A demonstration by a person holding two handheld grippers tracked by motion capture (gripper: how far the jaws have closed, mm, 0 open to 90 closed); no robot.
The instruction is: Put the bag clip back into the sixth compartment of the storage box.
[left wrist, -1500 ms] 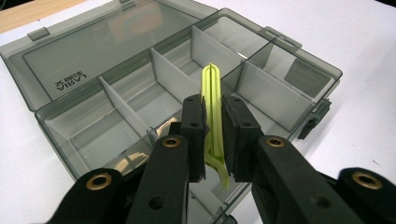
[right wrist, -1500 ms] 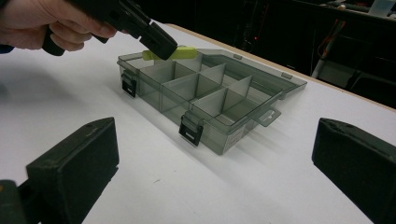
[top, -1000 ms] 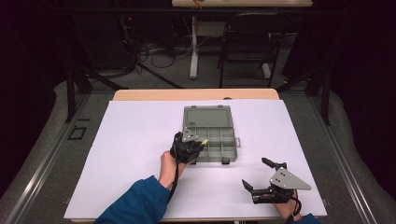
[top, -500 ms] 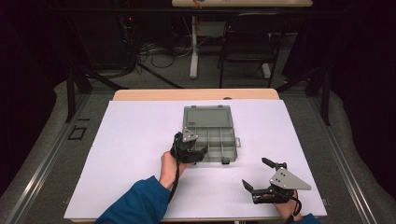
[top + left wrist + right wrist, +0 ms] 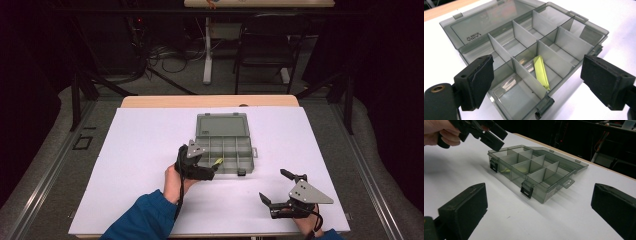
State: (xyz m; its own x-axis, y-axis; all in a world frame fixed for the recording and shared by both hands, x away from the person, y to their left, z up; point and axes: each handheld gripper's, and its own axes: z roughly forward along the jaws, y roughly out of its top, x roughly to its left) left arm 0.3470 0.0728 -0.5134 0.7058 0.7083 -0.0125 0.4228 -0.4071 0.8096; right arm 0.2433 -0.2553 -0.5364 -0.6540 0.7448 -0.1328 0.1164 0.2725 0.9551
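Yellow strip (image 5: 541, 72) lying loose in a near-row compartment of the open grey organiser box (image 5: 225, 145) at desk (image 5: 140, 150) centre. Left tool (image 5: 536, 82), at the box's 7 o'clock, has just been opening; nothing between its jaws. Right tool (image 5: 276, 189), at 5 o'clock, spread and empty.

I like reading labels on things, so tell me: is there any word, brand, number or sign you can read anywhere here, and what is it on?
Small embossed mark on the open lid of the grey compartment box, left gripper view: a logo with a few letters, upside down and too blurred to read.
No other lettering can be read, not on the yellow piece either.
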